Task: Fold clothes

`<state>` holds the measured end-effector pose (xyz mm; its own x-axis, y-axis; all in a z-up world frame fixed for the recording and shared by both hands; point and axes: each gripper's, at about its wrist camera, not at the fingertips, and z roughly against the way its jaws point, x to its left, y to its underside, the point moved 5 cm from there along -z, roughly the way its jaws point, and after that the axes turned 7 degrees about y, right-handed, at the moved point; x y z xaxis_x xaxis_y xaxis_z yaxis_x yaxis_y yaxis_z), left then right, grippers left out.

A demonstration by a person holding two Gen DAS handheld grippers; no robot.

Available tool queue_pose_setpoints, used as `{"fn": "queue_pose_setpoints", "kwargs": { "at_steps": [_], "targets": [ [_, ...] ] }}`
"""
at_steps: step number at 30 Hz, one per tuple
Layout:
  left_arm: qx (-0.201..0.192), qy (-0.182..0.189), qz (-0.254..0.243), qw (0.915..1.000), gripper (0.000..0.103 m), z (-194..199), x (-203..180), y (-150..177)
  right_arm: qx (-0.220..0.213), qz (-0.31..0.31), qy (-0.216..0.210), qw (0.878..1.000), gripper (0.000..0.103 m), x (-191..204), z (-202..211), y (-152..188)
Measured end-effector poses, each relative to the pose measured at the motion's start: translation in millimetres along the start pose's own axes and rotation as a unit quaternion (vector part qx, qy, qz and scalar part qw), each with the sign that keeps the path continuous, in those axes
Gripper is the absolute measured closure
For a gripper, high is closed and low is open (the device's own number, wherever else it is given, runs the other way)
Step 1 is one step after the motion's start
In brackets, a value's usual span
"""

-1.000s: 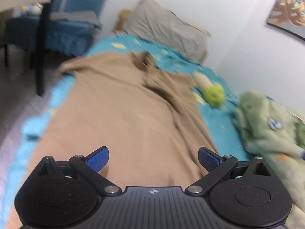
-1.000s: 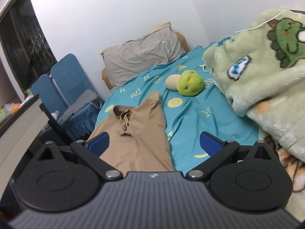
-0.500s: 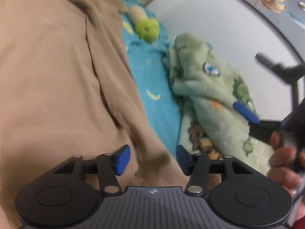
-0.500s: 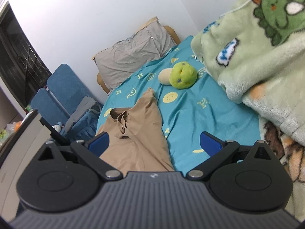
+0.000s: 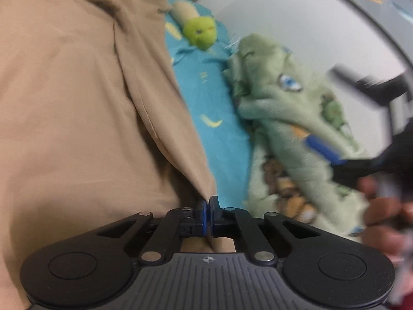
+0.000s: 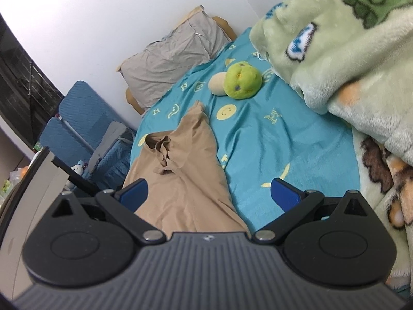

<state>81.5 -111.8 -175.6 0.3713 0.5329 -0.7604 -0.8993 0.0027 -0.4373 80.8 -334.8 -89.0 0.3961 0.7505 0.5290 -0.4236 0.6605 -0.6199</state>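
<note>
A tan garment lies spread along the teal bedsheet; it also shows in the right wrist view. My left gripper is shut on the garment's near right corner, where the folded edge runs down to the blue pads. My right gripper is open and empty, held above the garment's near end; it also appears blurred at the right of the left wrist view.
A green fleece blanket is heaped along the right side of the bed. A green plush toy lies on the teal sheet beyond the garment. A grey pillow sits at the head. Blue chairs stand left of the bed.
My left gripper swung right to the garment's near right corner and closed from wide open to shut on it. My right gripper stayed open and tilted slightly.
</note>
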Motion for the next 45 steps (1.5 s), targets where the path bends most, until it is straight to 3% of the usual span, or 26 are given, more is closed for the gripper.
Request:
{"fn": "queue_pose_setpoints", "kwargs": {
  "at_steps": [5,7,10,14,19,24,26,30,32,34,37,45],
  "targets": [
    [0.004,0.017,0.025,0.9995,0.101,43.9,-7.4,-20.3,0.008,-0.006,0.004,1.000,0.000,-1.4,-3.8,3.0],
    [0.014,0.007,0.032,0.9994,0.101,50.7,-1.0,-20.8,0.012,-0.005,0.005,1.000,0.000,-0.3,-5.7,4.6],
    [0.044,-0.054,0.037,0.9969,0.101,43.8,18.9,-8.8,0.017,0.000,0.008,1.000,0.000,1.6,-8.9,6.3],
    [0.085,-0.160,0.029,0.9830,0.103,29.2,50.0,10.9,0.023,0.010,0.011,1.000,0.000,4.3,-12.7,8.6],
    [0.068,-0.169,0.000,0.9833,0.100,33.3,41.2,6.5,0.023,0.031,0.012,0.999,0.000,11.0,-13.9,12.0],
    [0.029,-0.176,-0.063,0.9819,0.082,44.7,15.5,-1.1,0.015,0.069,0.012,0.997,0.000,22.9,-12.0,16.2],
    [-0.003,-0.181,-0.093,0.9791,0.063,54.9,1.1,-8.8,0.009,0.091,0.012,0.996,0.000,29.4,-10.1,17.9],
    [-0.082,-0.192,-0.142,0.9676,0.035,76.6,-27.4,-25.1,-0.007,0.134,0.010,0.991,0.000,43.0,-5.9,23.5],
    [-0.119,-0.196,-0.160,0.9600,0.009,88.4,-37.7,-30.1,-0.014,0.154,0.009,0.988,0.000,51.1,-4.7,28.3],
    [-0.153,-0.198,-0.173,0.9526,0.004,99.5,-44.7,-33.4,-0.022,0.167,0.006,0.986,0.000,58.0,-2.8,32.8],
    [-0.178,-0.197,-0.175,0.9482,0.000,104.5,-51.9,-39.3,-0.030,0.179,-0.004,0.983,0.000,66.6,0.7,40.0],
    [-0.207,-0.236,-0.172,0.9337,0.000,126.0,-49.2,-37.8,-0.039,0.202,0.000,0.979,0.000,79.3,-1.7,55.2]
  ]
}}
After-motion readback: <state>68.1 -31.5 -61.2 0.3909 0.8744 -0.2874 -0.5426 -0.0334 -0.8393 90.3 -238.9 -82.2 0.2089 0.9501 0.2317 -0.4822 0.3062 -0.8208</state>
